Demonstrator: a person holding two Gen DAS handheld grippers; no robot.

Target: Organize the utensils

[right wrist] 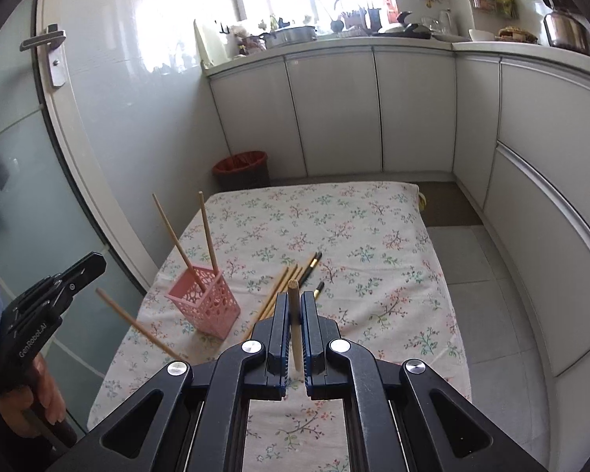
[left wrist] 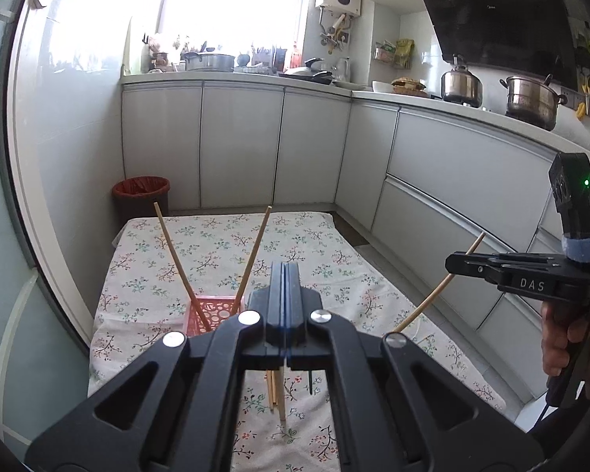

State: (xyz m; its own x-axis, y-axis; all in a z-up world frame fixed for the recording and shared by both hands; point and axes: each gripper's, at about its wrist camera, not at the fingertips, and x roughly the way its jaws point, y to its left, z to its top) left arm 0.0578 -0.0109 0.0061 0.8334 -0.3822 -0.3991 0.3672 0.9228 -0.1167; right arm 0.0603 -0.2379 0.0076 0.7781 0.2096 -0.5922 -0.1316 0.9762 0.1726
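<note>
Now we see both grippers raised above the floral tablecloth (right wrist: 334, 228), and each one has a chopstick. The right gripper (right wrist: 294, 303) has its jaws narrow, and they are clamped on the right-hand chopstick (right wrist: 294, 314). This chopstick stands almost upright between the blue pads. Its round top is a little above the fingertips. In the left wrist view the same gripper (left wrist: 456, 265) is at 3 o'clock, with a hand (left wrist: 558, 338) on its grip, and the chopstick slants through it from 1 o'clock to 7 o'clock.

The left gripper (left wrist: 285, 271) has its jaws pressed fully together. From the right wrist view it (right wrist: 86, 265) is at 9 o'clock of the holder, and a hand (right wrist: 39, 385) carries it. The left-hand chopstick (right wrist: 137, 324) hangs in the air from its fingers and slants down toward 4 o'clock. The exact place of the grip is hidden from us.

The pink perforated holder (right wrist: 212, 306) stands on the cloth near the left edge of the table. Two wooden chopsticks (right wrist: 185, 251) stand in it and lean apart. At 2 o'clock of the holder, just beside it, loose chopsticks (right wrist: 281, 285) lie on the cloth, some wooden and some black (right wrist: 312, 263). Beyond the far left corner of the table, at 12 o'clock, a bin (right wrist: 240, 165) with a red liner stands.
</note>
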